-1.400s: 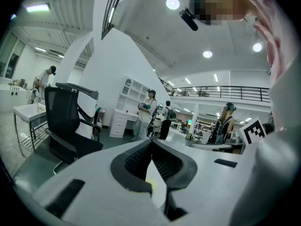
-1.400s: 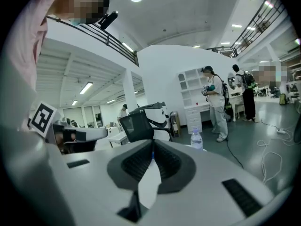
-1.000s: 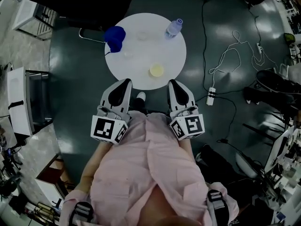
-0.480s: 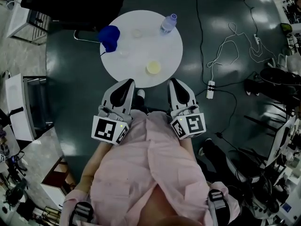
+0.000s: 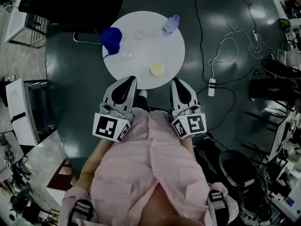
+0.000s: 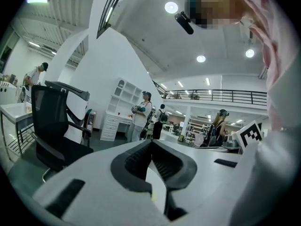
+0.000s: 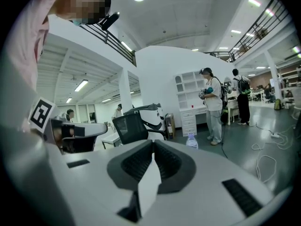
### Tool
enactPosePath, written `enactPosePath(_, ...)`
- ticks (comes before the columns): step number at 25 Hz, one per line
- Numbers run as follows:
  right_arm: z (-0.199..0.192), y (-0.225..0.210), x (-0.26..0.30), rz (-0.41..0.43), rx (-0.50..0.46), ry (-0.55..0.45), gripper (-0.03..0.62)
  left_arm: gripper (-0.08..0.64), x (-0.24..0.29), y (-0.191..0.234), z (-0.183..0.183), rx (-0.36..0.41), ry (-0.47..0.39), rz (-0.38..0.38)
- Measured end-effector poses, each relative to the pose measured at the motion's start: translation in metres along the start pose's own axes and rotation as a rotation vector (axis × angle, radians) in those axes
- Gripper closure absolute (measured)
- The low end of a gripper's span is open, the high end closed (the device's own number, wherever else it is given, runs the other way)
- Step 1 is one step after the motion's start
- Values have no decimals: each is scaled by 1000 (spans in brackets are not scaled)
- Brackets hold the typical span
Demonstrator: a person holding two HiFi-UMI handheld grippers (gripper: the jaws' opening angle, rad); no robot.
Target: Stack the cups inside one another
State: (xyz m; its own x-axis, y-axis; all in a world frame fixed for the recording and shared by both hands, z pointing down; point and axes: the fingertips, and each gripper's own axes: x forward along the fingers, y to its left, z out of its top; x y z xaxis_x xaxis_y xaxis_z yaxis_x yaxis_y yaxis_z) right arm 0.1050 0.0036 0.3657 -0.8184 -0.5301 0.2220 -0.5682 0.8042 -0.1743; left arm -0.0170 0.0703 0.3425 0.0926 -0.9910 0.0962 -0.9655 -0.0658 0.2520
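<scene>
- Holding the left gripper (image 5: 127,82) and the right gripper (image 5: 177,83) low against the body, short of the table (image 5: 175,51); reads as a rest pose before any reach.
- Both grippers clenched, jaws meeting at the tips, nothing between them in either gripper view.
- Yellow cup (image 5: 157,69) stands just ahead, between the grippers and nearer the right one.
- Clear cup (image 5: 126,54) ahead of the left gripper, second clear cup (image 5: 138,34) beyond it; both faint, all cups apart, none nested.
- Bottle (image 5: 170,25) and blue object (image 5: 112,37) lie farthest ahead.
- Judgement: jaws must open before a pick.
</scene>
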Motion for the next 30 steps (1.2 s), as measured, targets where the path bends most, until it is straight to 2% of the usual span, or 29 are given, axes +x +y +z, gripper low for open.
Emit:
enactPosePath(7,5,4,22,-81,35,-2,558,541,16,27,11,24,46,-56)
enactPosePath(19,5,4,46,-199,79,24,558,540,46,55,19,5,108,-167)
enactPosePath(25,-2,3,55,-242,125,19,558,540,56,63,13,15,144,-227)
enactPosePath(30,-4,12,75,-241,139,20,558,541,58,83,16,28,143,-237)
